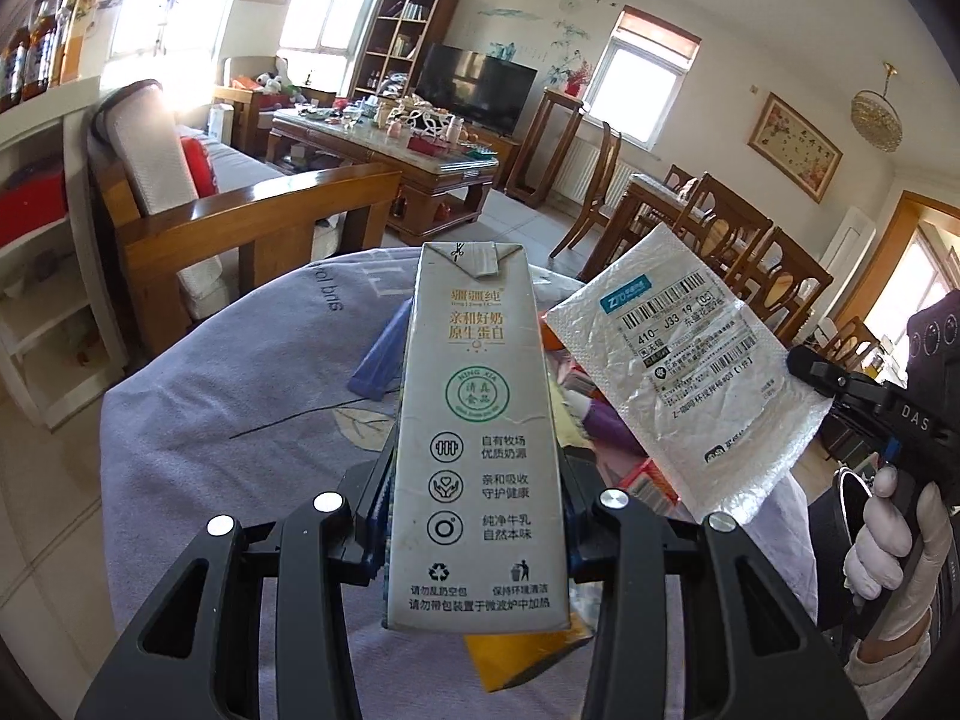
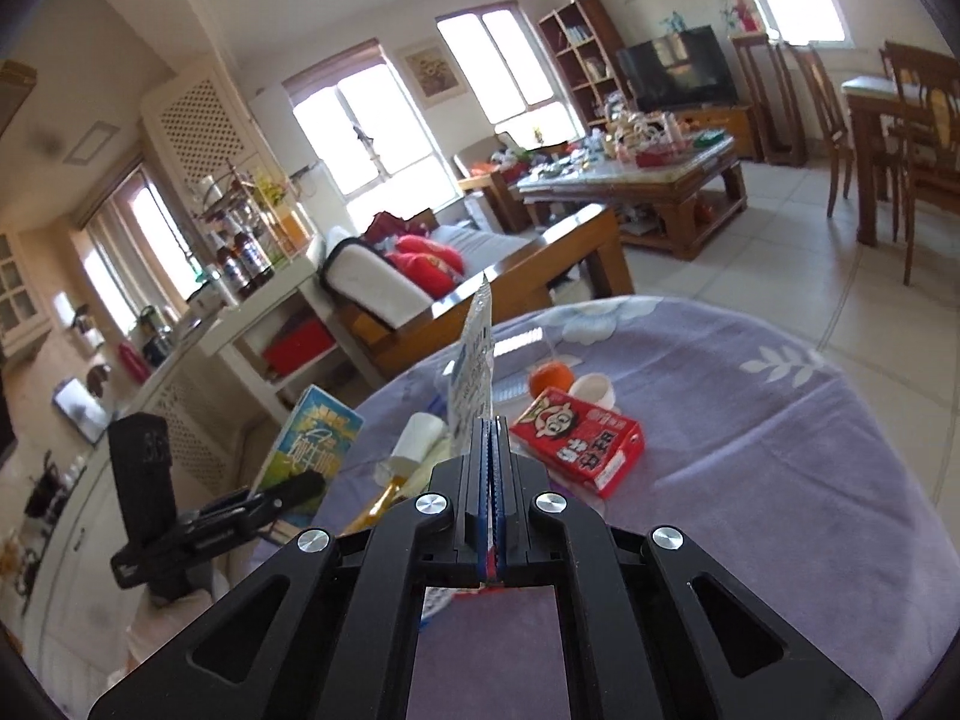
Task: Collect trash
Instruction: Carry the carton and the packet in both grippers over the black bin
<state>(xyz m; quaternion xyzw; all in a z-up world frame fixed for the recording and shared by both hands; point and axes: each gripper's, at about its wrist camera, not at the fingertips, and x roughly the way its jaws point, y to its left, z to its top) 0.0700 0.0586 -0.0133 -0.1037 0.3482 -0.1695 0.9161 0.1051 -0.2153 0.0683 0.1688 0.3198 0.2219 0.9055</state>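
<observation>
Worktop (image 1: 198,420) with a lilac flower-printed cloth carries the trash, and both tools are lifted above it. In the left wrist view, the left hand-held gripper (image 1: 474,516) is pinching a tall grey-beige milk carton with gold and green print (image 1: 477,420) by its two narrow sides, and the carton stands up along the fingers. To the right of it, a white padded mailing bag with a barcode label (image 1: 684,384) hangs in the air, held at its right edge by the right hand-held gripper (image 1: 807,369); a hand in a pale glove (image 1: 900,546) grips the handle of this tool. In the right wrist view, the carton appears at the left with its blue and green printed side (image 2: 315,444), with a black finger (image 2: 282,495) of the left tool on it. In the middle, the right tool's fingers are pressed together on the thin bag, which is seen edge-on and rises between them. Right of the bag, a red rectangular drink carton with a cartoon face (image 2: 579,441) lies on the cloth, and behind it sit a round orange fruit (image 2: 549,378) and a small white cup (image 2: 594,390), close together.
</observation>
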